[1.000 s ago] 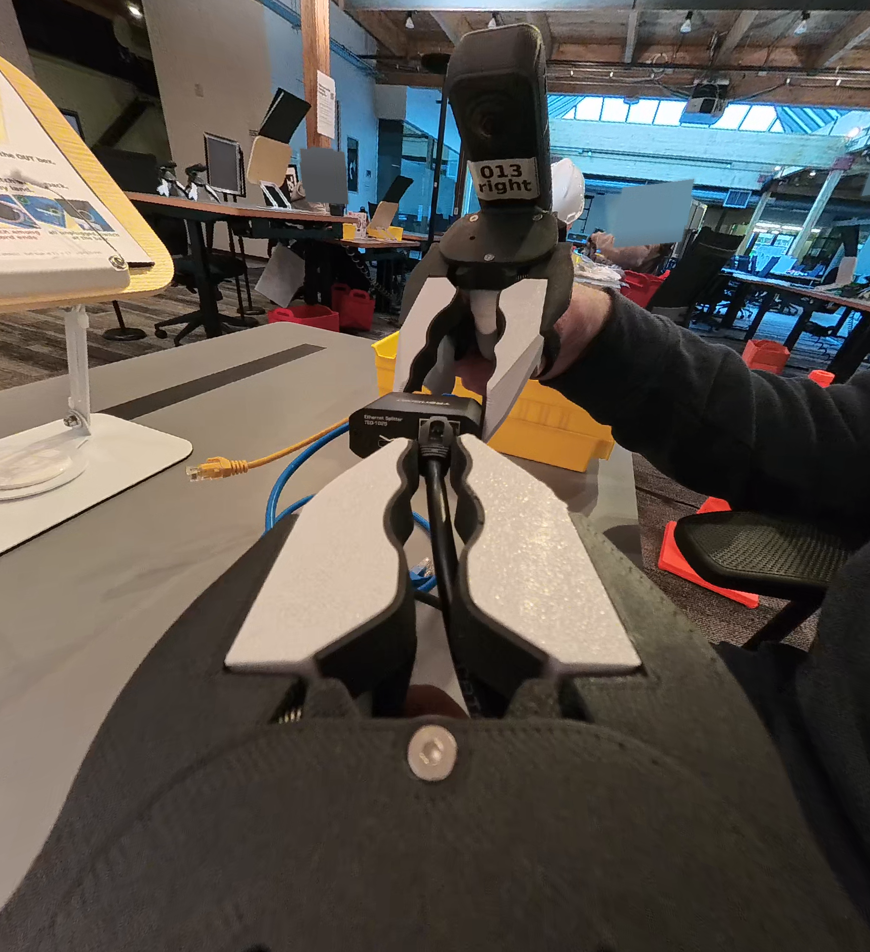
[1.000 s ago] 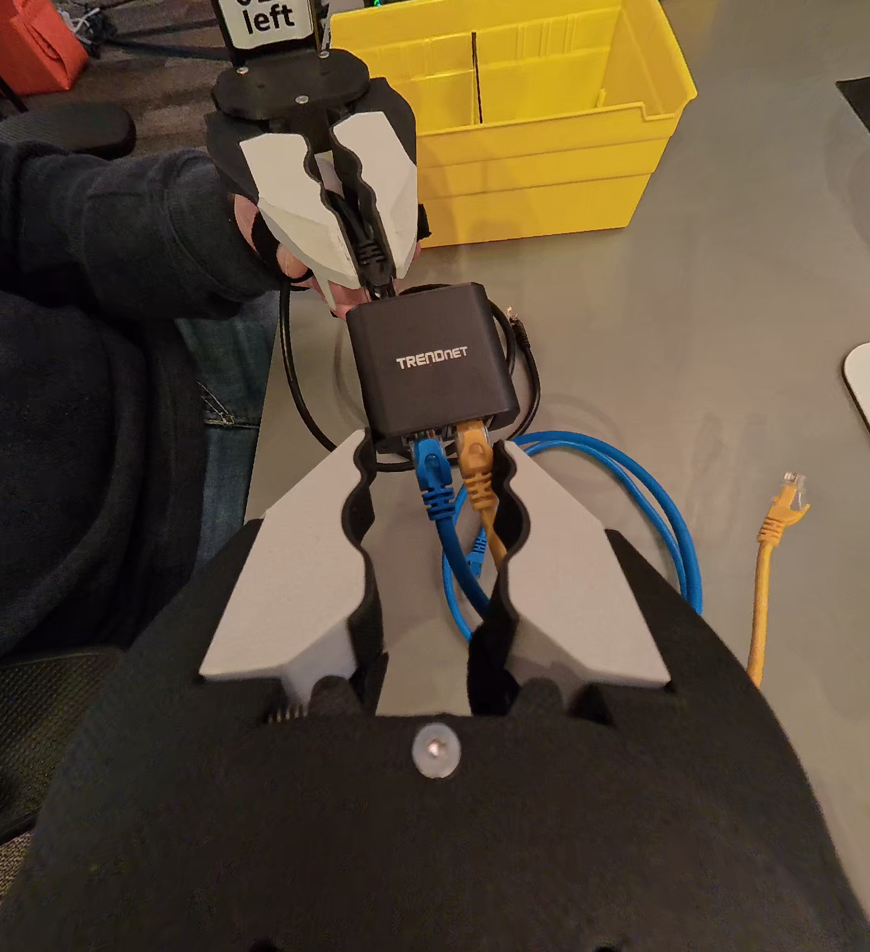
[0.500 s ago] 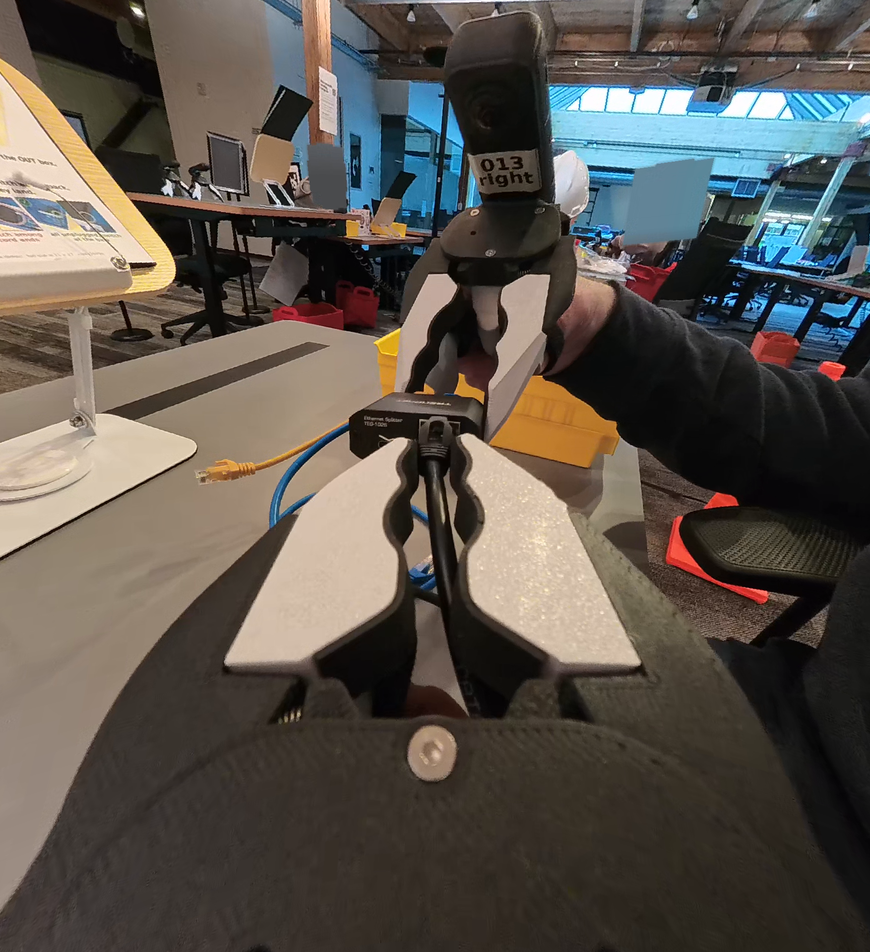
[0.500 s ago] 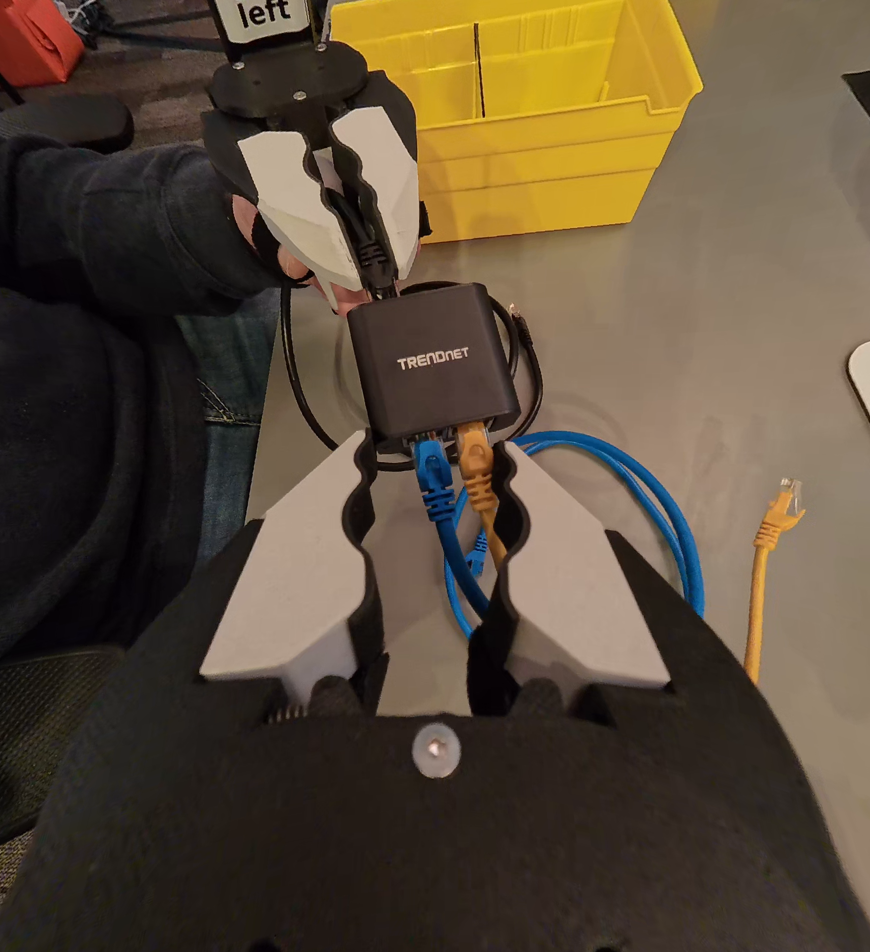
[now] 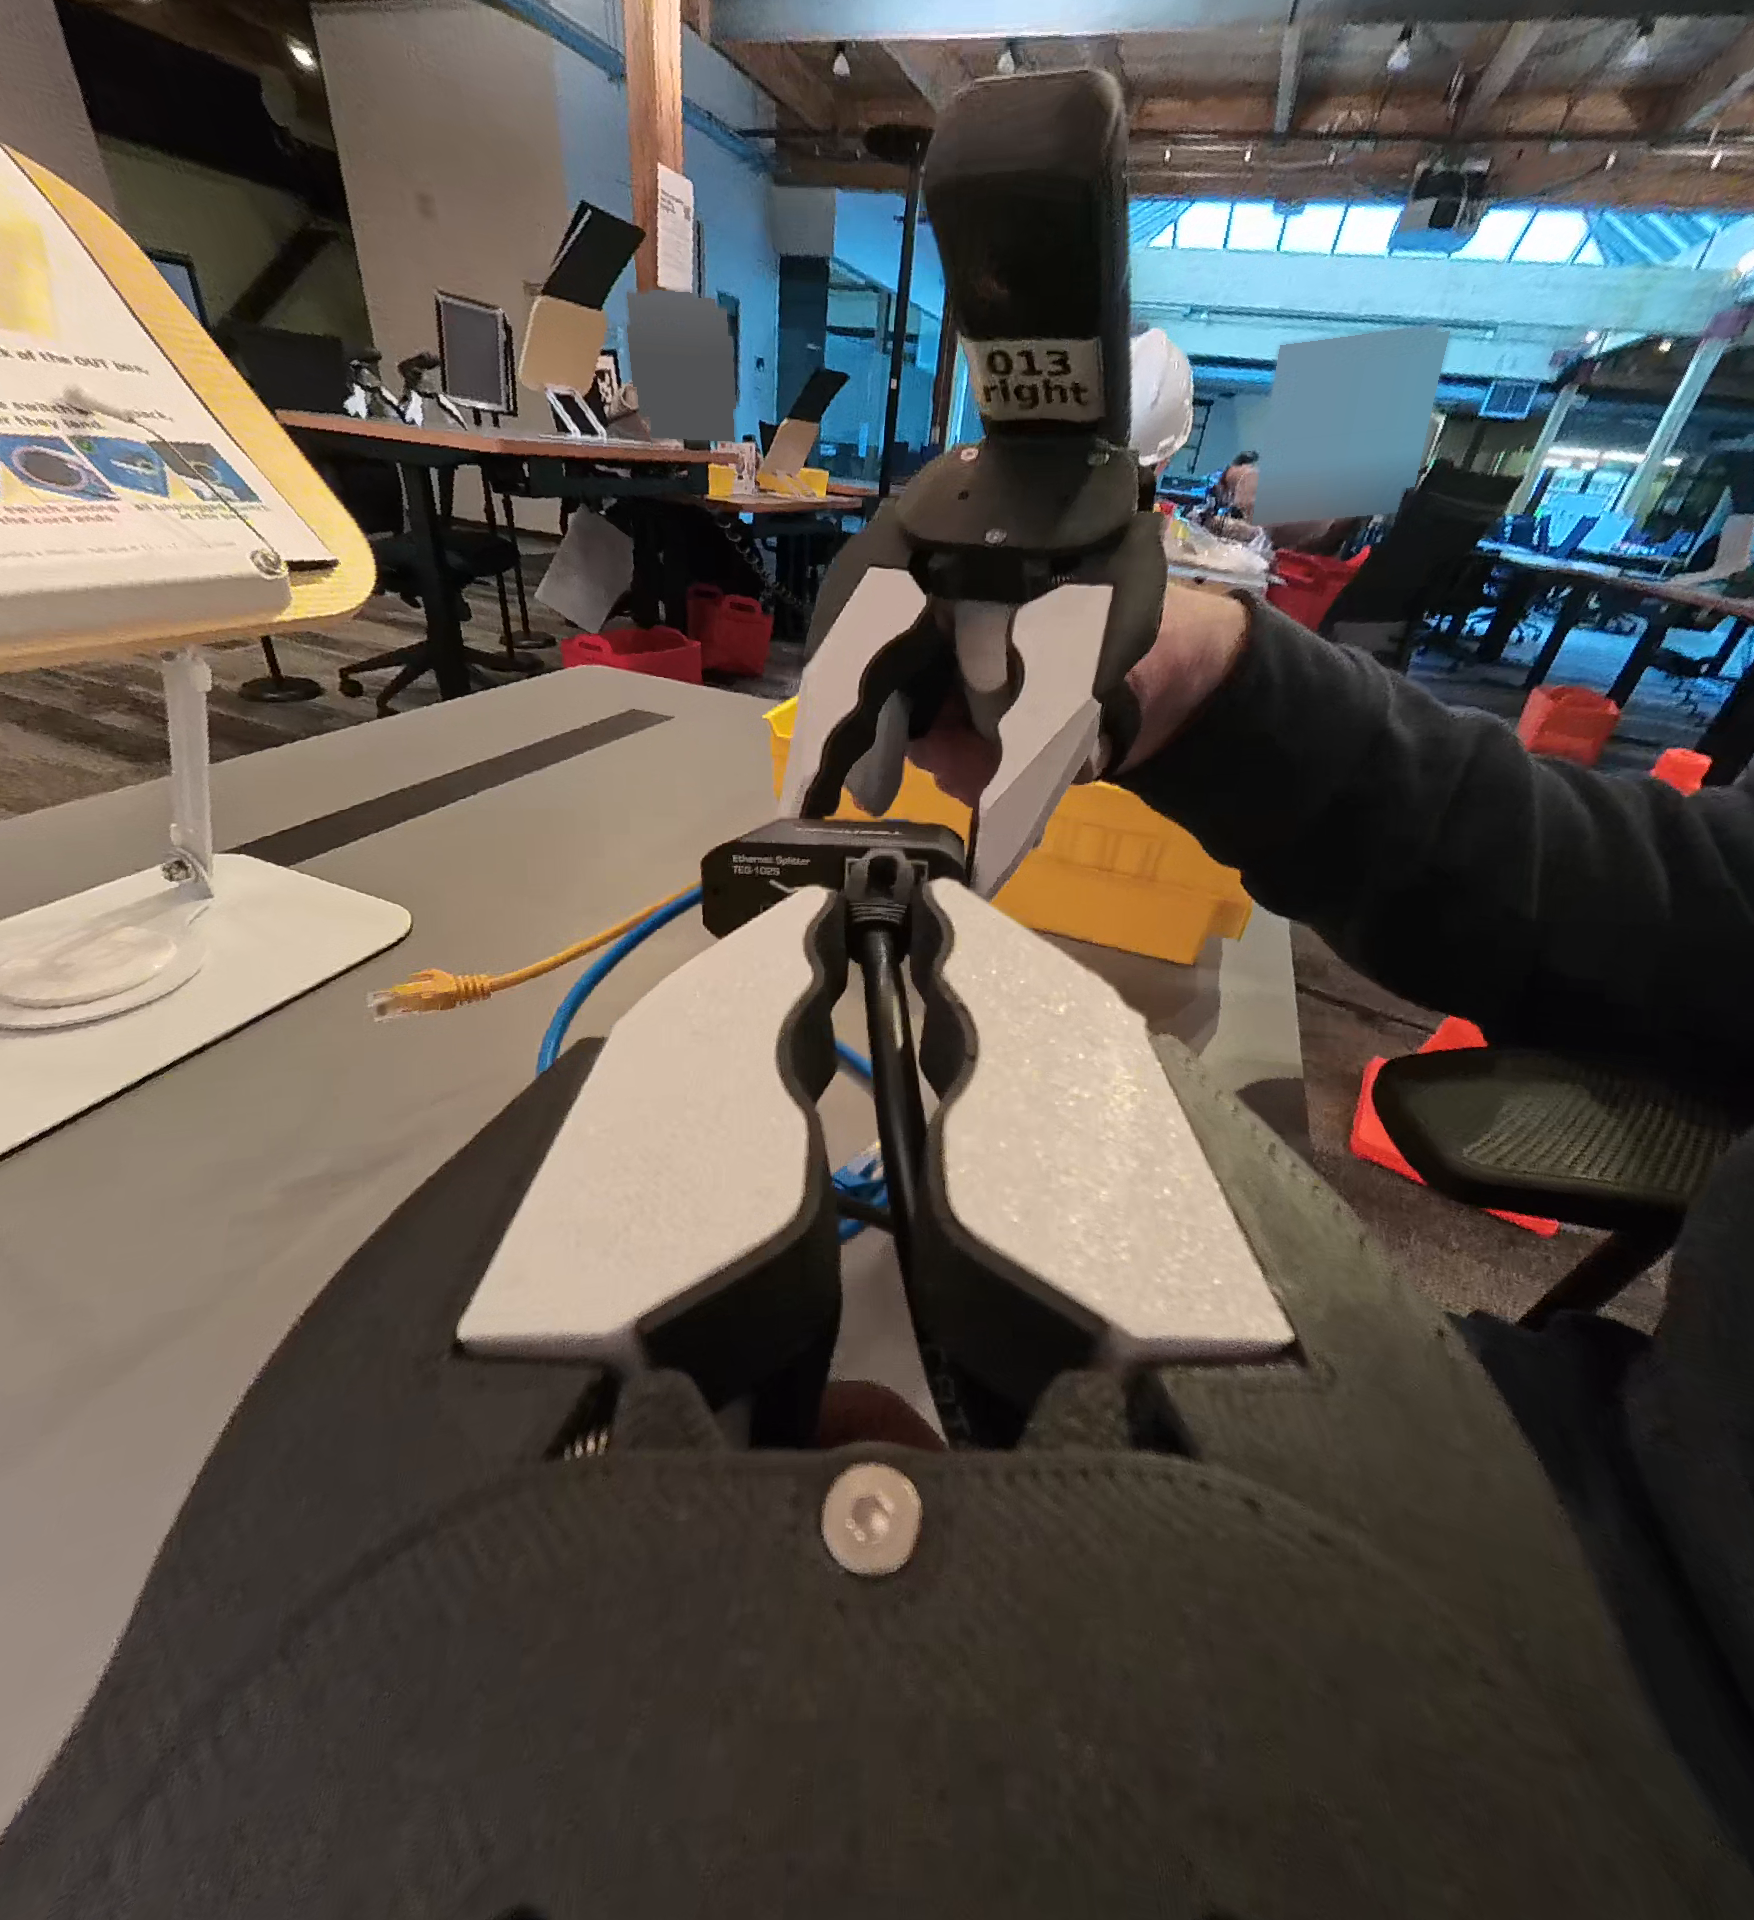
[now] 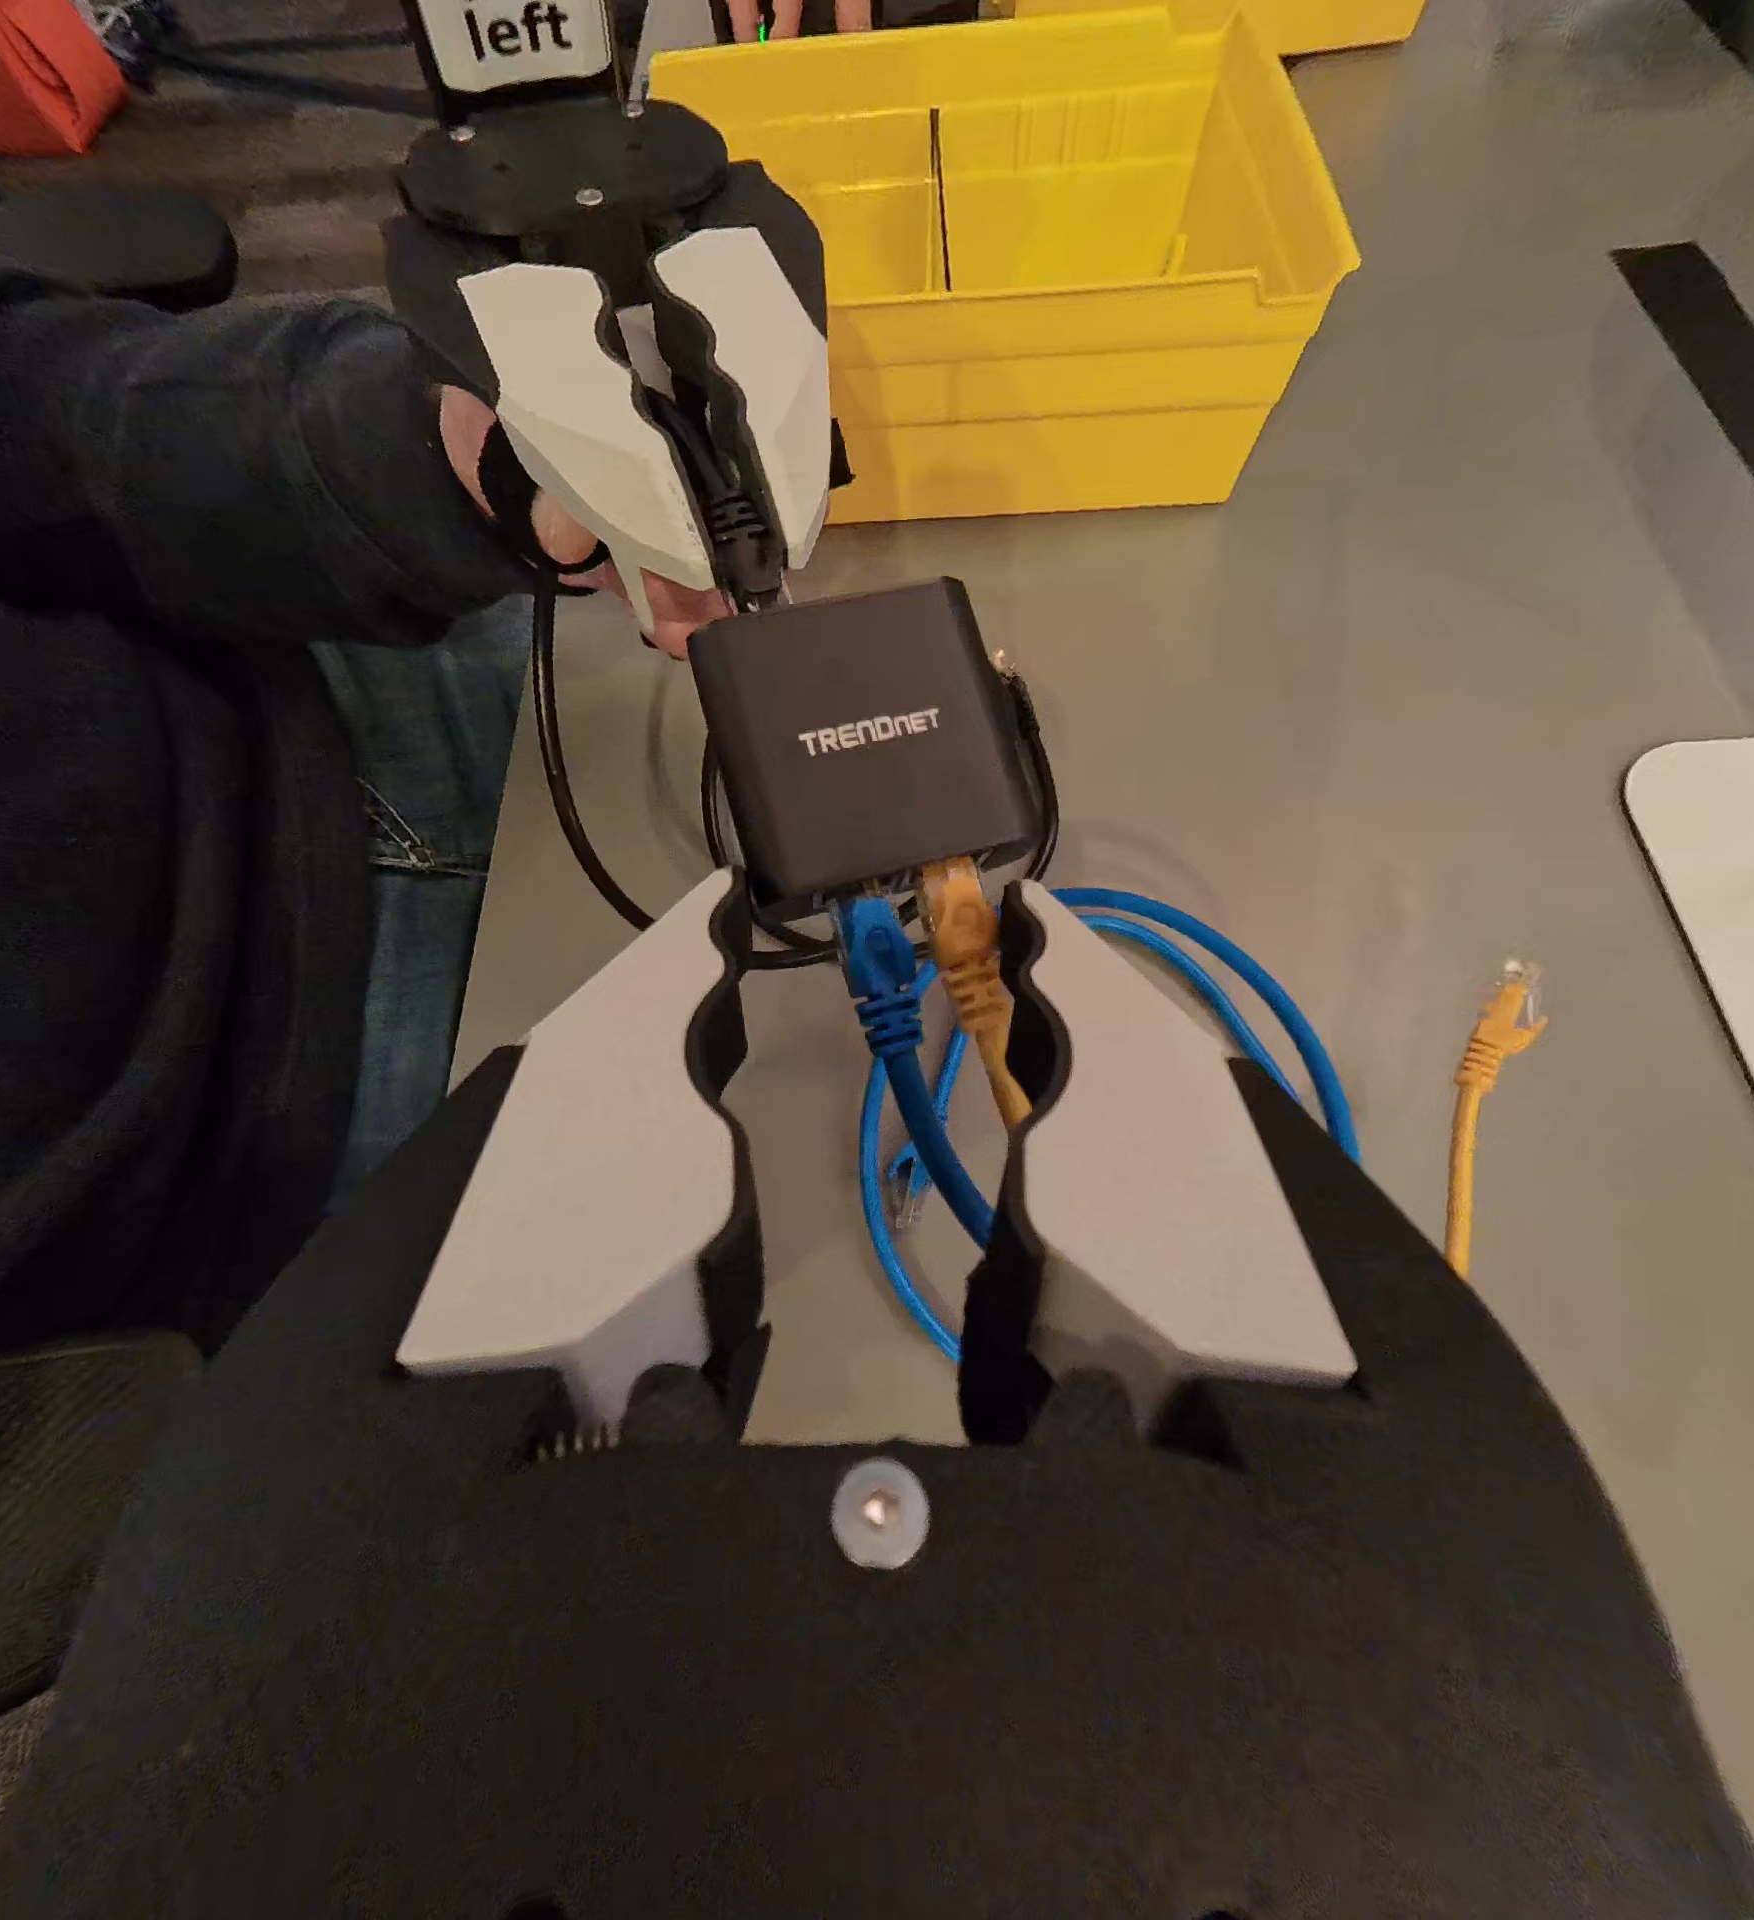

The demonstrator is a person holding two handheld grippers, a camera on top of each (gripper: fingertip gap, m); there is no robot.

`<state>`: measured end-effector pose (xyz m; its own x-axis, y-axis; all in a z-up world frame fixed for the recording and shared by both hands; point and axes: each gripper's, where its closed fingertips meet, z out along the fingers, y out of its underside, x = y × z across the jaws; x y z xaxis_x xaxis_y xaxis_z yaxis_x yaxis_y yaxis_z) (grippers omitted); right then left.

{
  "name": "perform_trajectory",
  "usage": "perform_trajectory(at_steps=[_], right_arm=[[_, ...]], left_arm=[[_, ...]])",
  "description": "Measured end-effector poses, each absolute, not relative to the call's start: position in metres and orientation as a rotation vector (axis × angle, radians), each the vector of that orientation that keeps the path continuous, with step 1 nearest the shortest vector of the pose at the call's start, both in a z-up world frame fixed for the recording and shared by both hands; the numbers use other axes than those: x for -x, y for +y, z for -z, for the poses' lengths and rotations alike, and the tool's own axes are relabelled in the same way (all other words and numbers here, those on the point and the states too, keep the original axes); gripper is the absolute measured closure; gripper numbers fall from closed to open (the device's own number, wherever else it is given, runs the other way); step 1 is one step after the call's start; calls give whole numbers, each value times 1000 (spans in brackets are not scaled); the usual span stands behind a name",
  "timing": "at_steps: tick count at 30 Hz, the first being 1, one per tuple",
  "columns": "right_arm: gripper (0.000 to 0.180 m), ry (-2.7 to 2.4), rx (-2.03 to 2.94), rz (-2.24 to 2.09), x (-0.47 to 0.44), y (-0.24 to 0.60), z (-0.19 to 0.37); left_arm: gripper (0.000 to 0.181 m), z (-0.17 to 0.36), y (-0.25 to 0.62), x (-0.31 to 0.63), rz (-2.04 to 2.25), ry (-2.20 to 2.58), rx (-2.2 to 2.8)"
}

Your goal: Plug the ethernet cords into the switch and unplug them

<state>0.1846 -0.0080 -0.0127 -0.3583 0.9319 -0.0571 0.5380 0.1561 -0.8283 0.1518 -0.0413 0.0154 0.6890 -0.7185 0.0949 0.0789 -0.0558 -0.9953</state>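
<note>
A: Where's the switch (image 6: 868, 743) rn?

B: Black box, on the grey tabletop (image 6: 1320, 675), just in front of the yellow bin (image 6: 1060, 343). Landmark for everything else.

A: Left tool (image 5: 878, 904)?

B: Pressed together on the black cord (image 5: 888, 1039), pinching it right behind the plug, which sits at the switch's port on the side facing that cam. Fully seated or not, can't tell.

A: And the right tool (image 6: 873, 914)?

B: Spread, jaws either side of the two plugs on the switch's opposite face, w/ nothing gripped. Blue cord (image 6: 878, 977) and orange cord (image 6: 966, 956) both plugged in, side by side (orange one runs close along the right jaw's inner edge).

A: Rest of the cabling?

B: Blue one loops on the tabletop beside the switch. Orange cord's free plug (image 6: 1501, 1023) lies loose, well apart from the switch, toward the white stand base (image 5: 125, 966). Black cord curls around under the switch.

A: Hands?

B: Dark sleeves, one hand (image 6: 540, 520) behind each tool.
</note>
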Motion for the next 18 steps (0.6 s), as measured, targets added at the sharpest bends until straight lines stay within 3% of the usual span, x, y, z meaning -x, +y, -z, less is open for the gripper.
perform_trajectory(at_steps=[18], right_arm=[[135, -1959, 1318, -1178, -190, -13, 11]], left_arm=[[169, -24, -40, -162, 640, 570, 1502]])
